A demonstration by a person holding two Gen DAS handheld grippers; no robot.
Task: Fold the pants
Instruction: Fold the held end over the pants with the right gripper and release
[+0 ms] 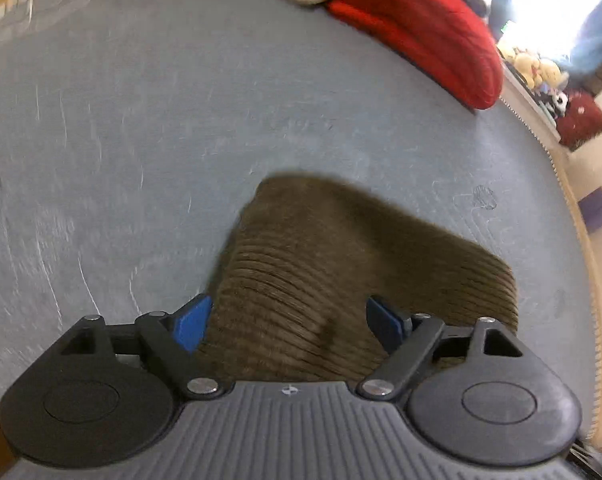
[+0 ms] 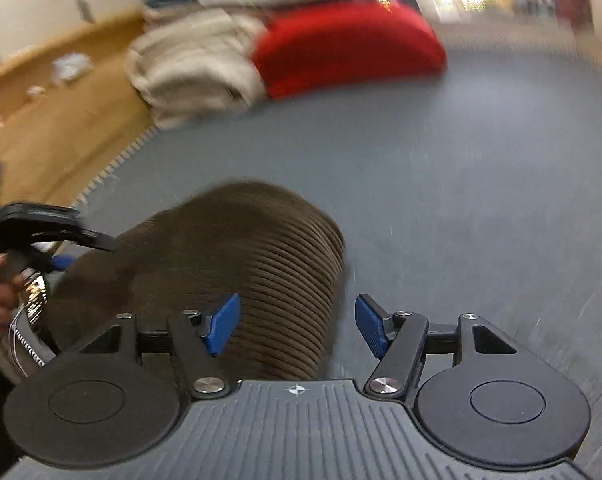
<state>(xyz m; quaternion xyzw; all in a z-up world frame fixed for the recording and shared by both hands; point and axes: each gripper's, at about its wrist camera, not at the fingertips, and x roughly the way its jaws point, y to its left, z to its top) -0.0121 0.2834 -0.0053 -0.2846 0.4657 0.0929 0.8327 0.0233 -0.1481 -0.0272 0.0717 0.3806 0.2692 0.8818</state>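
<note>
Ribbed brown corduroy pants (image 1: 321, 272) on matt grey carpet (image 1: 181, 120)

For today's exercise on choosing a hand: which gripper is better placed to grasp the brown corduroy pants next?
Probably left. The left gripper has its open jaws straddling the pants. The right gripper sits at the fabric's edge, half over bare grey mat.

Ahead of me the grey mat (image 1: 149, 112) lies open past the bunched brown pants (image 1: 321, 264), which fill the space between my left gripper's (image 1: 289, 320) parted jaws. At the far edge a red cushion (image 1: 417, 28) and beige folded blankets (image 2: 193, 64) block the way. My left gripper crowds the right view's left side.
</note>
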